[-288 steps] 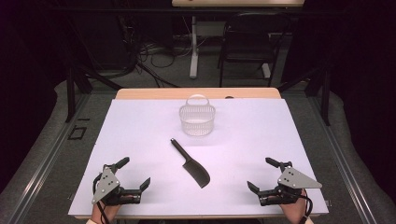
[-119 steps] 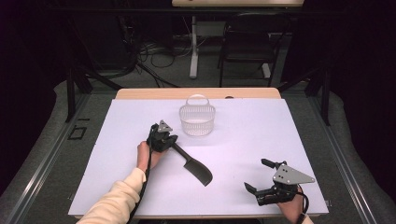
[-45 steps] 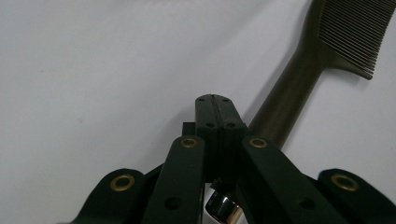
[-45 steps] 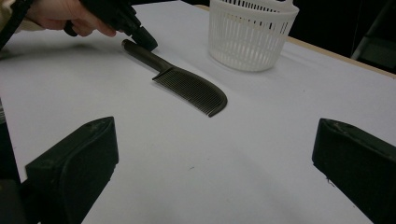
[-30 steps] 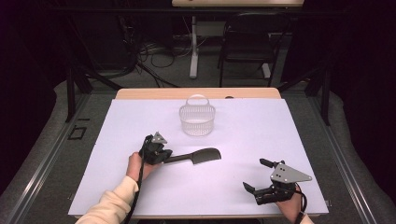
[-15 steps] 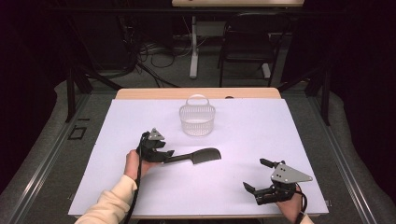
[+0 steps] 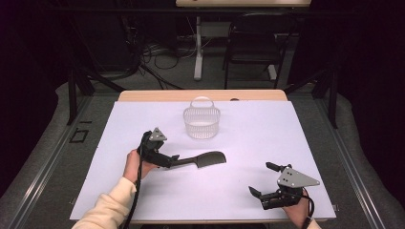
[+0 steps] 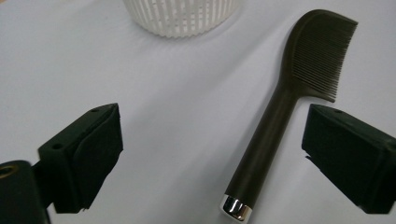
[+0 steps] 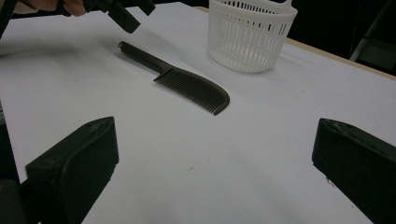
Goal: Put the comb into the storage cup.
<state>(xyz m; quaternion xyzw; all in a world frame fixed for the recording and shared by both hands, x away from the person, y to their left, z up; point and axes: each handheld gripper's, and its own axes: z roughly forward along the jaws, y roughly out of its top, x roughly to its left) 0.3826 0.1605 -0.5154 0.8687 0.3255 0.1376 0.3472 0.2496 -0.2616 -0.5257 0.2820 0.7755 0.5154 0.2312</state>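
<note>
High view: a dark comb (image 7: 203, 160) lies flat on the white desk (image 7: 286, 138) near the middle of the frame, its handle pointing left and its toothed head to the right. The left gripper (image 7: 165, 160) sits at the handle's end, left of centre, held by a hand (image 7: 133, 164) in a cream sleeve (image 7: 107, 210). Its jaws have just been opening and now stand wide apart; in the left gripper view the handle, with its silver cap, lies on the desk between them, touched by neither pad. A white slatted basket (image 7: 202, 122) stands upright just above the comb in the frame, apart from it. The right gripper (image 7: 261, 195) rests at the lower right of the frame, well apart from the comb, its jaws spread with nothing between them. In the right gripper view the comb (image 9: 180, 79) lies in the upper middle, the basket (image 9: 250, 35) behind it at the top.
</note>
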